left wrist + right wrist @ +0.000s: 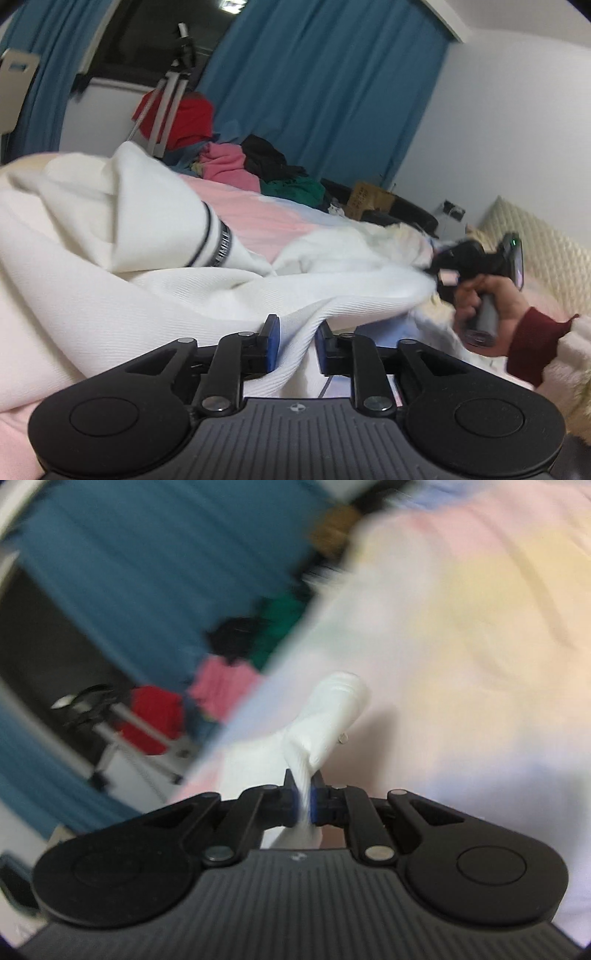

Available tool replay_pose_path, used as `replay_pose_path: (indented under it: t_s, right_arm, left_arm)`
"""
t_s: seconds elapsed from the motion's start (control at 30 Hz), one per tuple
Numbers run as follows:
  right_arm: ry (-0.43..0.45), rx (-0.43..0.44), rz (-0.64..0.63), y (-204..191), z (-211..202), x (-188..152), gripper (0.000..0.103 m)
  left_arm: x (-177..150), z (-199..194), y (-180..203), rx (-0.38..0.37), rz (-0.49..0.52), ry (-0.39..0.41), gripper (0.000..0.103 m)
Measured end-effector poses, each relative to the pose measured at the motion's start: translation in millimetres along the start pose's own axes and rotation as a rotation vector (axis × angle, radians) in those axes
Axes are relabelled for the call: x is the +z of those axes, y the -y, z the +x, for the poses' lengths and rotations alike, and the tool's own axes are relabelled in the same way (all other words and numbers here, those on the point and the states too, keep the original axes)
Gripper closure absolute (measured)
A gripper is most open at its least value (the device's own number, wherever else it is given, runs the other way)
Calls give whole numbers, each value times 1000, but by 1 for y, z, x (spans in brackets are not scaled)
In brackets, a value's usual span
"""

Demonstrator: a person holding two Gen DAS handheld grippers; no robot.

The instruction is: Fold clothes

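Observation:
A white ribbed garment [110, 280] with a dark-striped cuff [218, 242] hangs stretched above the pastel bed sheet [255, 218]. My left gripper [296, 341] is shut on a fold of its white fabric. My right gripper [303, 799] is shut on a bunched edge of the same white garment [325, 716]. In the left wrist view the right gripper [476, 266] shows at the right, held by a hand in a dark red cuff, pulling the cloth taut. The right wrist view is motion-blurred.
A pile of clothes, red [184, 118], pink [225, 166], black and green [295, 188], lies at the bed's far side by blue curtains [314, 92]. A white tripod [166, 99] stands there. A cardboard box [369, 199] and a quilted headboard [535, 240] are at right.

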State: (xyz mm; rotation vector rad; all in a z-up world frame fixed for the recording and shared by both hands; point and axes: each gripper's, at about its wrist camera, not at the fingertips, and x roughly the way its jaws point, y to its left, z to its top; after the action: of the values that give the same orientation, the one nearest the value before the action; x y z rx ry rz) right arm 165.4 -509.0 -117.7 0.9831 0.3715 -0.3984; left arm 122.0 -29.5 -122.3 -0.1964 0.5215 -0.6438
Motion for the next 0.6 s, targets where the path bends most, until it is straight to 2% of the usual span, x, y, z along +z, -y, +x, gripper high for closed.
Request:
replay_pose_path:
  t_s: [0.1,0.2,0.3,0.33,0.4,0.5,0.6]
  right_arm:
    - [-132,-77,136,43,-6,1,94]
    - [-166,-79,103,45,-20,2,94]
    - [-10,-27,19,31,-51,12,94]
    - [46,-8,45,35,-61,15,95]
    - [80,-56,54,48,-72,16,95]
    - [131,-130,68,67,-89,19,95]
    - [182,-203,83,87,-106,22,95]
  left_arm:
    - [-2,5,18,7,-12,-10,65]
    - [5,0,26,-2,-49,0,54]
    - [8,-17,33,-18,-91,16,43]
    - [10,-25,32,-26,-111,25,40]
    - [15,-37,31,-33,-154,29,26]
    - [20,-61,20,-36,-277,36,18]
    - [21,-80,-6,44,-443,36,12]
